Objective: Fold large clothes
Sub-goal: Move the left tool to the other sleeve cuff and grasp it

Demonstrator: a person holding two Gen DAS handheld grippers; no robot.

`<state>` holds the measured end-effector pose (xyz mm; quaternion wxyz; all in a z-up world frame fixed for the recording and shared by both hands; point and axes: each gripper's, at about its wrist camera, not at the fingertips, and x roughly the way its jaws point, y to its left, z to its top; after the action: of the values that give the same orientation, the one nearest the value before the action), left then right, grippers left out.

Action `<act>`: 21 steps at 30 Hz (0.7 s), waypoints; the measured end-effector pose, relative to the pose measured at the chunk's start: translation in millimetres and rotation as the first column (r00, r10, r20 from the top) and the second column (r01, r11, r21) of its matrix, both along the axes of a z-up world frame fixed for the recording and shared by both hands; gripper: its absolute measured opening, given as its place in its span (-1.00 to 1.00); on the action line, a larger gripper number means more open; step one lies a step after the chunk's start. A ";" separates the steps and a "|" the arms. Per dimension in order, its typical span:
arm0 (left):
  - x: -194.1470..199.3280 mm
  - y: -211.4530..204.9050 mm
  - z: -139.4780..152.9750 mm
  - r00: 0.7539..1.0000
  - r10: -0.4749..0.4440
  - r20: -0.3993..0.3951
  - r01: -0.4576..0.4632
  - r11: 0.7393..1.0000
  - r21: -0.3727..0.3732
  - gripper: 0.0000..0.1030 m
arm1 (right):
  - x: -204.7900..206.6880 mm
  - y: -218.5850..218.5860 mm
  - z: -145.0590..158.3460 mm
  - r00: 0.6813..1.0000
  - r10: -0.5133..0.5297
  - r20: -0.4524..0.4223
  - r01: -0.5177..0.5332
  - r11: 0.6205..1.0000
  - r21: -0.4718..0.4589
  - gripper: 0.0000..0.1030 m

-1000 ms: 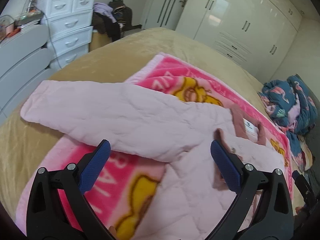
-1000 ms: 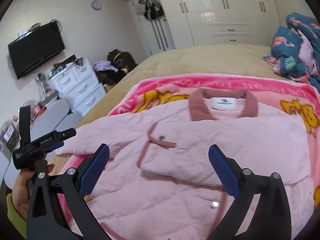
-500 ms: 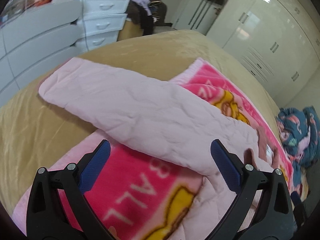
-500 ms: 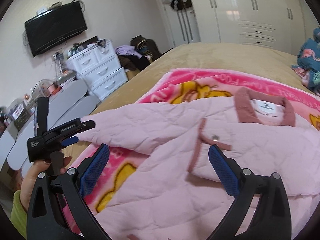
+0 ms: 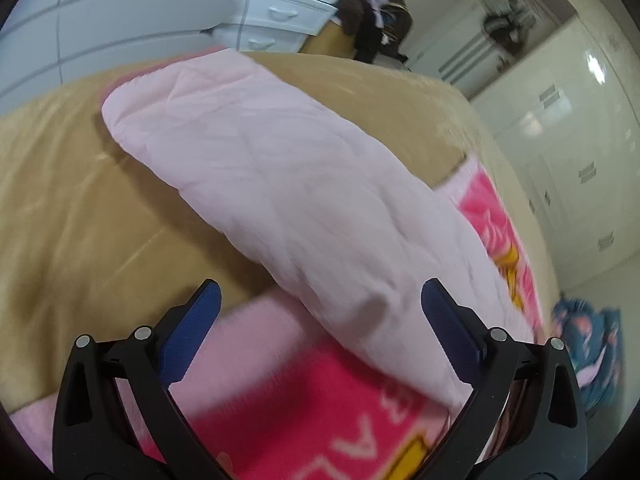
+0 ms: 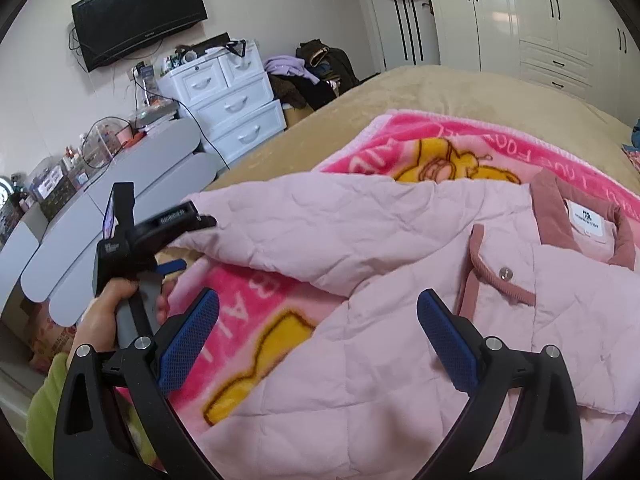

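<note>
both grippers are spread wide, gripping nothing: the left gripper (image 5: 320, 312) hovers over the outstretched sleeve (image 5: 280, 184) of the pink jacket (image 6: 400, 320) lying on the pink blanket (image 6: 440, 140); the right gripper (image 6: 318, 320) hovers over its body.

Bright, soft daylight fills both views. The left wrist view is smeared with motion blur, the pink sleeve (image 5: 304, 208) and far dresser (image 5: 280, 12) soft-edged. Glare flares on the glossy wardrobe doors (image 5: 592, 68) at right. The right wrist view is sharper; fisheye bending curves the edges, with dark corners.
</note>
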<state>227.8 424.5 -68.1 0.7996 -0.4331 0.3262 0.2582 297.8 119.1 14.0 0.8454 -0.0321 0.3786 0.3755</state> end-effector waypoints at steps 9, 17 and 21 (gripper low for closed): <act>-2.9 35.3 -22.2 0.983 0.132 0.125 -0.121 0.988 -0.096 0.82 | 10.2 -33.2 -16.9 0.997 -0.059 -0.052 0.059 0.998 -0.002 0.92; -9.1 28.9 -5.7 0.969 0.156 0.192 -0.149 0.988 -0.049 -0.81 | 12.0 -70.6 -23.0 0.990 -0.115 -0.078 0.117 0.993 0.030 0.92; -13.4 16.7 35.1 0.953 0.128 0.276 -0.138 0.990 0.015 -0.85 | 11.2 -88.1 -23.7 0.987 -0.130 -0.089 0.135 0.990 0.044 0.92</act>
<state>214.4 441.2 -33.0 0.8252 -0.4718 0.1780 0.2544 309.0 31.0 -9.7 0.8520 0.0302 0.4064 0.3287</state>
